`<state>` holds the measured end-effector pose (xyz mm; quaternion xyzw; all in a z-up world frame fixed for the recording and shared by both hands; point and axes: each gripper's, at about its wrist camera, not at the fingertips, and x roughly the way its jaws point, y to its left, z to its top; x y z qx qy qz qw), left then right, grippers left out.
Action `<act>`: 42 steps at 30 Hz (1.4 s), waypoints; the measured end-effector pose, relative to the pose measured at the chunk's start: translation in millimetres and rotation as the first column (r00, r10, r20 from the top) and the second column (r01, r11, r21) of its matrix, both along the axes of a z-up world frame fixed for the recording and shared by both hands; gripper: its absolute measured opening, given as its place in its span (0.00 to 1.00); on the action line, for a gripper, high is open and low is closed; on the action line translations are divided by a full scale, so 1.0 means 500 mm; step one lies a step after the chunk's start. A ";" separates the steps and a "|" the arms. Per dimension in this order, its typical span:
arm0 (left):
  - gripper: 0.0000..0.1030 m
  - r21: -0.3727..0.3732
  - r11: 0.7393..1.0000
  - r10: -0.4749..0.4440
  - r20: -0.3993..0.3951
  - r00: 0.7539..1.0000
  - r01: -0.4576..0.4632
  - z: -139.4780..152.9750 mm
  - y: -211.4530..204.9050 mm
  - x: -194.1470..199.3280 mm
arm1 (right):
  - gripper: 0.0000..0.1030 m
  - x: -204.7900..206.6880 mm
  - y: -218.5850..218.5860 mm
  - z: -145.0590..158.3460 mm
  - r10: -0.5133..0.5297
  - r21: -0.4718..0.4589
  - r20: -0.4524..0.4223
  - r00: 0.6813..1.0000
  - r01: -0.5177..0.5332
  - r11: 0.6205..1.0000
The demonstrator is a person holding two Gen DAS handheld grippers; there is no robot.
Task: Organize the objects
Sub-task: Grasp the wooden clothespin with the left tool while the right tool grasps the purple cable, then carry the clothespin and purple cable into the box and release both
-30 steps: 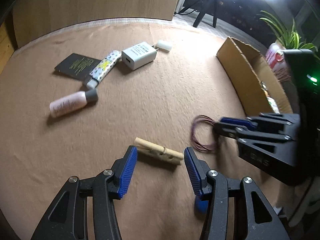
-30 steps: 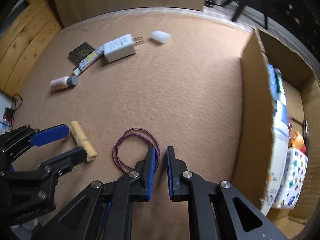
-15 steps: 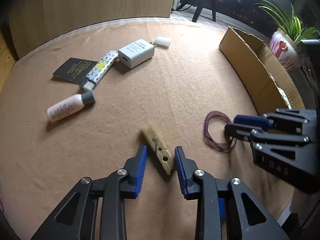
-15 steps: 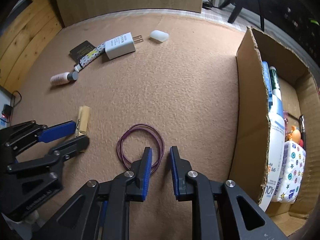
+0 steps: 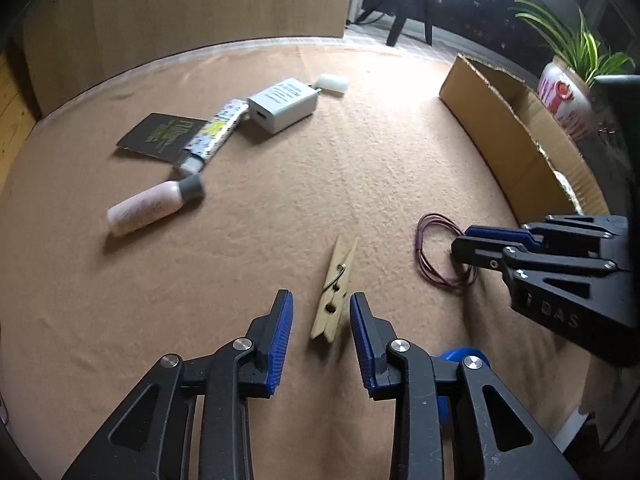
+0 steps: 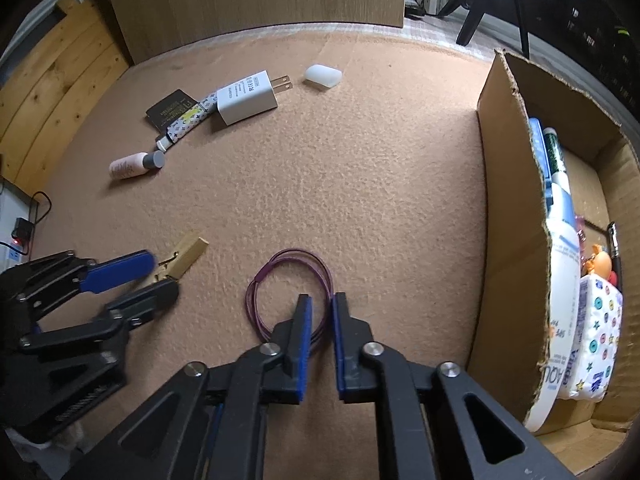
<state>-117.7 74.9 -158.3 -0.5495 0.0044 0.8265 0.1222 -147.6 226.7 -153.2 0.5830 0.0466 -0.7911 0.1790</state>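
Observation:
A wooden clothespin [image 5: 334, 289] lies on the tan felt, its near end between the fingers of my open left gripper [image 5: 320, 320]; the pads do not touch it. It also shows in the right wrist view [image 6: 182, 259]. A purple hair-tie loop [image 6: 280, 288] lies flat; my right gripper [image 6: 320, 312] is open a little, its fingers straddling the loop's near right strand. The loop also shows in the left wrist view [image 5: 436, 252] beside the right gripper [image 5: 466, 242].
A cardboard box [image 6: 516, 216] at the right holds a lotion tube, a tissue pack and small items. At the far left lie a white charger [image 6: 246, 98], a white case [image 6: 323, 76], a patterned tube [image 6: 186, 120], a black card [image 6: 170, 108] and a pink bottle [image 6: 134, 165].
The clothespin has turned from crosswise to pointing away from me. My left gripper narrowed around it, then widened slightly. My right gripper opened a little over the loop's strand.

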 end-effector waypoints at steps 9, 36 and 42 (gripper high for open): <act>0.13 0.064 0.997 0.038 0.014 0.999 -0.039 0.006 -0.006 -0.013 | 0.02 0.013 0.044 0.027 -0.071 -0.091 -0.007 0.997 0.070 0.993; 0.13 0.224 0.960 -0.136 -0.144 0.980 0.166 0.182 0.212 -0.014 | 0.02 0.071 0.330 0.232 -0.324 -0.176 -0.236 0.916 0.287 0.942; 0.13 0.218 0.948 -0.202 -0.156 0.967 0.233 0.188 0.318 -0.025 | 0.02 0.063 0.380 0.219 -0.351 -0.153 -0.233 0.907 0.322 0.934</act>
